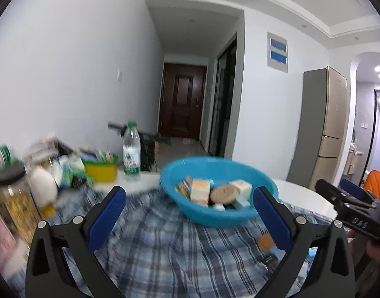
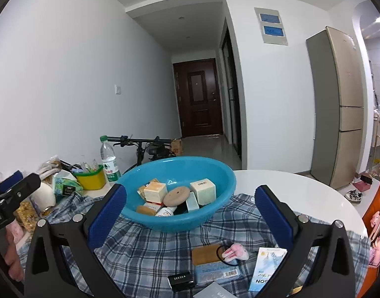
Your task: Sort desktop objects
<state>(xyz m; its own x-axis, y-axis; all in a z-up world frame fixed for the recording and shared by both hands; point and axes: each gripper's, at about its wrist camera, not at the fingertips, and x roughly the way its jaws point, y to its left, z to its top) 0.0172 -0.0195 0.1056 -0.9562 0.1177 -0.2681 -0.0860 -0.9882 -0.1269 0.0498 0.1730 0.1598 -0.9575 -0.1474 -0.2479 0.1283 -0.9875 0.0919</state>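
Observation:
A blue plastic basin (image 1: 262,177) (image 2: 222,173) sits on a plaid cloth (image 1: 160,245) (image 2: 145,248) and holds several small boxes and a round tan disc (image 2: 177,195). My left gripper (image 1: 188,200) is open and empty, raised in front of the basin. My right gripper (image 2: 190,198) is open too, with nothing in it. On the cloth near the right gripper lie a brown and blue box (image 2: 211,264), a pink bunny hair tie (image 2: 233,250), a black case (image 2: 181,280) and a light blue carton (image 2: 265,269).
A water bottle (image 2: 110,160), a yellow tub (image 2: 92,178) and packets crowd the table's left side. A jar (image 1: 13,198) stands at near left. The white round table (image 2: 301,188) shows bare at right. A fridge (image 2: 339,104) stands beyond.

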